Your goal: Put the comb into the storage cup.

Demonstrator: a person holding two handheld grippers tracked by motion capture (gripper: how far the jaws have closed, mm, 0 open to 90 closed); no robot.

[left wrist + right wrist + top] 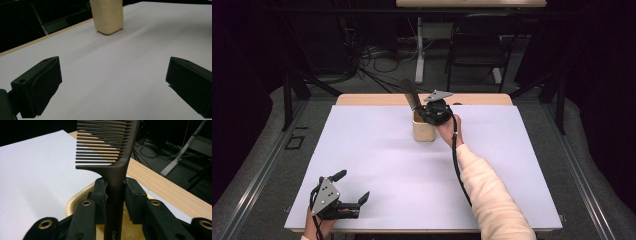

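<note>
the comb (113, 170) you are holding stands upright in the middle of your right gripper view, its dark handle running down between the two black jaws and its teeth fanning out toward the upper left of that frame. your right gripper (115, 195) is closed on that handle, a pad pressing on each side just under the lowest teeth, so the comb sits squarely between the jaws rather than beside them. right under the grip, at the bottom centre of the same view, you can see the rounded rim of the beige cup (75, 203), and the lower end of the handle goes down into its mouth. in the high view the comb (410, 94) leans up and to the left above the cup (423, 131), a little above the centre of the frame, with your right gripper (427, 114) over the cup's upper right edge and your sleeve reaching in from the lower right. the cup stands on the white sheet (377, 160) that covers the wooden table (362, 99). your left gripper (352, 187) rests at the lower left of the high view, well apart from the cup, its jaws spread wide with nothing between them; in your left gripper view the cup (108, 16) stands far off at the top centre.
</note>
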